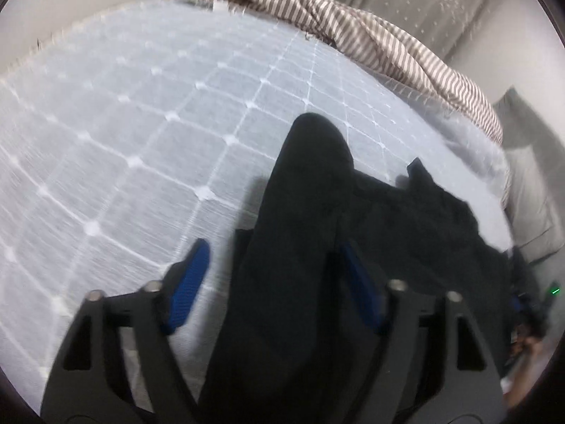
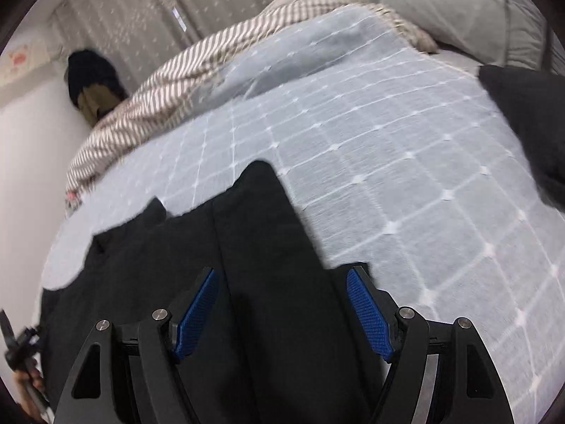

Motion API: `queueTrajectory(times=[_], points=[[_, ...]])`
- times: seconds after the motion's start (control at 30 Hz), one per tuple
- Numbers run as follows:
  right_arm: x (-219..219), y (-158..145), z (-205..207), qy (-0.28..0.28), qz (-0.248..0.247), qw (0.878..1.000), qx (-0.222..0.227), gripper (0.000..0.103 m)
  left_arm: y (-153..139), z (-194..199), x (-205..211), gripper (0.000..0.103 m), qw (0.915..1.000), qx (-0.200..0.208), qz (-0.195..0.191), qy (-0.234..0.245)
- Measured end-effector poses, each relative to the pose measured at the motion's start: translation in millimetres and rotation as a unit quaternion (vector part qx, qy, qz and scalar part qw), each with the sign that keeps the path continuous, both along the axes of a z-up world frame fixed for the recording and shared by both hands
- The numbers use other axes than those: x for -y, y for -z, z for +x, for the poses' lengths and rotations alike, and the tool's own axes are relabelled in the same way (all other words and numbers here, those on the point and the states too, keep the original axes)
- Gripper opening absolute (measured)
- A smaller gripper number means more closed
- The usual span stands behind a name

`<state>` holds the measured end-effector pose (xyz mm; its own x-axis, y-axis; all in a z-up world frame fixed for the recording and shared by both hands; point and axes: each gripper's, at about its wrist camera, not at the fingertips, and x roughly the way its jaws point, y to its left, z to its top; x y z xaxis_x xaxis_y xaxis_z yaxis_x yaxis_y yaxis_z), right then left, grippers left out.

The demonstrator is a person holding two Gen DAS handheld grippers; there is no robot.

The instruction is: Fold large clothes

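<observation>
Black garment (image 1: 303, 233) on bed | lies between both jaws | jaws apart, not clamping

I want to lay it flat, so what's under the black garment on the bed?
The black garment lies directly on the pale blue quilt with the white grid. Whatever the cloth covers is hidden, so anything else beneath it can't be seen.

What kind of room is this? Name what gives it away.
Most likely a bedroom. The dark garment lies on a bed covered by a light blue grid-patterned bedspread, with a striped blanket bunched at its far edge, a grey pillow beside it, and curtains behind.
</observation>
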<state>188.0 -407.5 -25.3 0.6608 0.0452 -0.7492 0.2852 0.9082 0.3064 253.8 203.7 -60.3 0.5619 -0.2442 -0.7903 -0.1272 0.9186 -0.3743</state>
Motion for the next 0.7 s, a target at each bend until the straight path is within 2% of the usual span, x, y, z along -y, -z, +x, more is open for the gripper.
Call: queueTrajectory(times=[0.03, 0.07, 0.1, 0.13, 0.17, 0.2, 0.23, 0.37, 0.53, 0.63, 0.7], points=[[-0.5, 1.7, 2.1, -0.001, -0.002, 1.0, -0.004, 0.076, 2.0, 2.9, 2.6, 0.056, 1.0, -0.002, -0.009, 0.003], [-3.2, 3.4, 6.9, -0.002, -0.004, 1.0, -0.004, 0.075, 3.1, 4.2, 6.3, 0.051, 0.9998, -0.001, -0.017, 0.008], [-6.3, 6.9, 11.0, -0.001, -0.013, 1.0, -0.001, 0.073, 2.7, 7.3, 10.8, 0.051, 0.9999, -0.001, -0.011, 0.006], [-9.3, 10.5, 16.5, -0.002, -0.02, 1.0, 0.001, 0.065, 1.0, 10.0, 15.6, 0.045, 1.0, 0.004, 0.003, 0.007], [-12.8, 11.6, 19.0, -0.006, -0.027, 1.0, 0.002, 0.042, -1.8, 12.0, 19.3, 0.027, 0.9998, 0.011, 0.012, 0.011], [-14.3, 14.0, 23.5, -0.012, -0.034, 0.999, 0.002, 0.026, -3.8, 13.8, 22.3, 0.014, 0.9996, 0.02, 0.011, 0.018], [-14.2, 15.4, 26.4, -0.015, -0.041, 0.999, -0.002, 0.01, -7.5, 12.3, 26.2, 0.009, 0.9993, 0.03, 0.003, 0.024], [-17.3, -1.4, 18.9, -0.01, -0.077, 0.997, 0.029, 0.006, -32.2, 4.4, 42.7, 0.007, 0.995, 0.096, 0.019, 0.023], [-8.8, -41.2, 1.1, 0.021, -0.093, 0.991, 0.095, 0.005, -70.2, 9.1, 49.8, 0.007, 0.986, 0.166, 0.005, 0.017], [-2.4, -53.3, -1.9, 0.04, -0.111, 0.986, 0.118, 0.005, -80.1, 21.4, 56.7, 0.007, 0.9817, 0.188, 0.024, 0.015], [4.4, -51.3, 6.1, 0.048, -0.111, 0.986, 0.115, 0.005, -73.1, 34.5, 59.3, 0.007, 0.9834, 0.178, 0.034, 0.014]])
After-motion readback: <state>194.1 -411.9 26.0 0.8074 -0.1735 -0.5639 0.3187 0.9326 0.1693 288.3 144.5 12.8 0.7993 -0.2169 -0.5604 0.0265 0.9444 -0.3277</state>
